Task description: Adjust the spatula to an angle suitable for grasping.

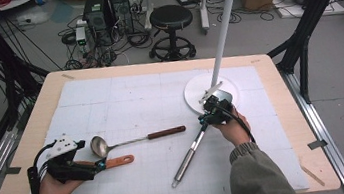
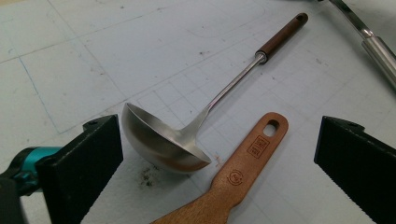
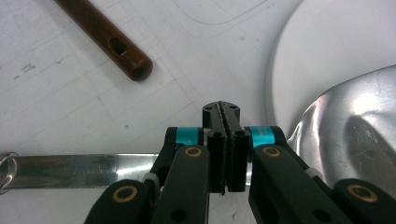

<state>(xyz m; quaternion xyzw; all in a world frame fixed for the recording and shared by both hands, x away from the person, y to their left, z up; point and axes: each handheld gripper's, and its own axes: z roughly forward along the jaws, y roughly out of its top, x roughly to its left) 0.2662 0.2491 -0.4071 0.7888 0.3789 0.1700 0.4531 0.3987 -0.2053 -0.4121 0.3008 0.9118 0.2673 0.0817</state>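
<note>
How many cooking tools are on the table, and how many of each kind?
Ladle with a brown handle: 1
Wooden spatula: 1
All-metal utensil, shaft between the shut jaws of the right gripper, its head resting on the white round stand base: 1
Total: 3 cooking tools

table (image 1: 285, 127) bears mat (image 1: 126, 108), ladle (image 1: 115, 143), wooden spatula (image 1: 118, 161).
</note>
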